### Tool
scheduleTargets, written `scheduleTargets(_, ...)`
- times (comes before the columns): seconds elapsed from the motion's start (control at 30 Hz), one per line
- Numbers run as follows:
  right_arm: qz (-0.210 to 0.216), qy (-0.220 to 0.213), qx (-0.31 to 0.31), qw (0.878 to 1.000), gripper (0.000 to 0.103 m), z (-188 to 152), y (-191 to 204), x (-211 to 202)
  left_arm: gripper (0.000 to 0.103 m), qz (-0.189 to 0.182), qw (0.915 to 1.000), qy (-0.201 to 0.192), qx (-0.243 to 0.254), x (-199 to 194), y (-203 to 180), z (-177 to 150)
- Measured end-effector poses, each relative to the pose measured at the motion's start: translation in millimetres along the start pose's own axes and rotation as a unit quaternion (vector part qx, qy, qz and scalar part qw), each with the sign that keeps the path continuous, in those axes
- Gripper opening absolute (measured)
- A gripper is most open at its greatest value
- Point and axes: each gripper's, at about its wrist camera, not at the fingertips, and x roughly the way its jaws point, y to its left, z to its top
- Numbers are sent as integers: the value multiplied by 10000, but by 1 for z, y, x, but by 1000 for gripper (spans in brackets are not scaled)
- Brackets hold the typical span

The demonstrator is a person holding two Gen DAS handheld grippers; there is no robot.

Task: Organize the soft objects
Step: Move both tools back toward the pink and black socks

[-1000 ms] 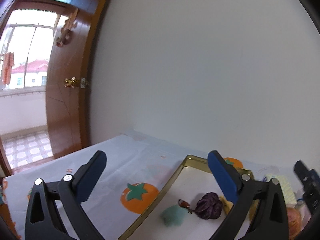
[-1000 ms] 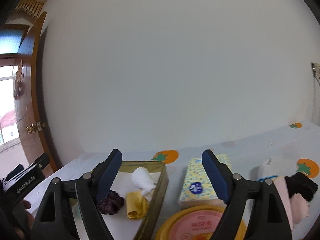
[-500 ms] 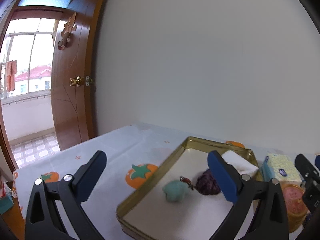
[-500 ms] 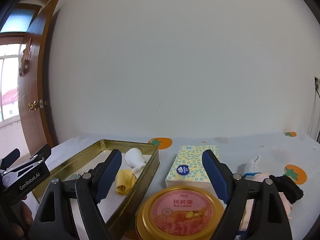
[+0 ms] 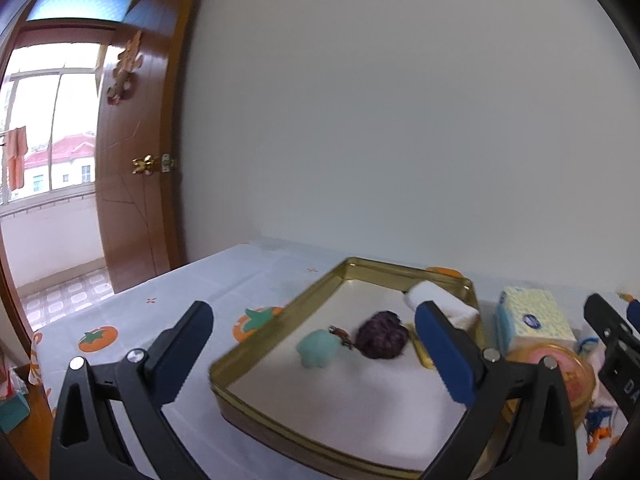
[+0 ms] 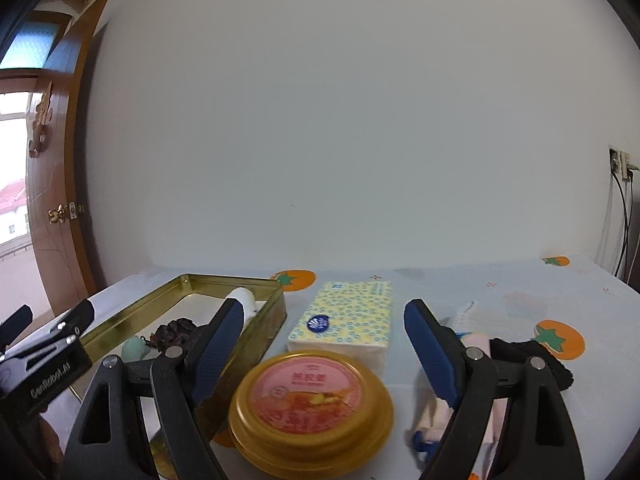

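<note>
Pale wall rises behind a table [image 6: 460, 284] with an orange-fruit cloth. On it, a gold tray [image 5: 280, 312] holds a purple scrunchie [image 5: 382, 334], teal toy [image 5: 320, 348] and white roll [image 5: 440, 302]. Left gripper [image 5: 312, 352] and right gripper [image 6: 324, 344] both gape wide, gripping nothing.
</note>
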Motion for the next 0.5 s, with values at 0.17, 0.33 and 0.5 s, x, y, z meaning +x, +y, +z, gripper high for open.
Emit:
scheduleTargets(0.17,-43,-36,107,9999,84,1,-13,-7,102,-209,9996,-25,166,-14,-21,-4)
scheduleTargets(0.33,-156,-5,136,9998,84,1,-27,-13,102,-398,9988,11,277,-23,-39,-6)
scheduleTargets(0.5,-250,-4,25,9997,84,1,-41,-15,102,-603,9975,53,377,-31,-54,-7)
